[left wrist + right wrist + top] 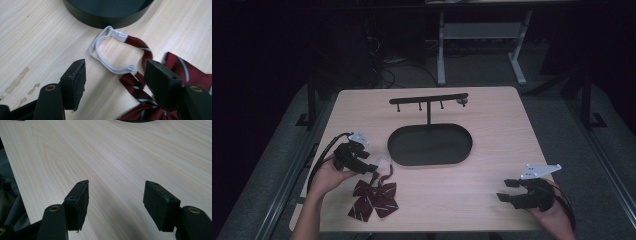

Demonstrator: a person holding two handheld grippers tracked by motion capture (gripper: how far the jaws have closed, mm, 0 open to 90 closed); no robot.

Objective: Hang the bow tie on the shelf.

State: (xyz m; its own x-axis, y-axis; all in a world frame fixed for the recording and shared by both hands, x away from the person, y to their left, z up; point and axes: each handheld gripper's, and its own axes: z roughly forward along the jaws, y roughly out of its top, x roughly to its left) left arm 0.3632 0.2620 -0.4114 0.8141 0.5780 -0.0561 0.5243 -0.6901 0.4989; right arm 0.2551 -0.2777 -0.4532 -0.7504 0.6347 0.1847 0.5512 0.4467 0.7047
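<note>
Fingers (75, 82) of the left gripper (356, 159) spread wide over a limp, light maroon striped bow tie (374, 199) beside the black tray stand (430, 145), its white elastic strap (101, 53) likely the easiest hold; right gripper (512, 190) gapes empty.

One bow tie (374, 199), one black stand (430, 144) — four pegs, two grippers — left gripper (362, 159), right gripper (507, 190)

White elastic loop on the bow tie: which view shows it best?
Left gripper view. The white elastic loop lies close up between the open left claw's jaws, clasp visible, beside the black stand base. In the high view it's a small pale patch.
</note>
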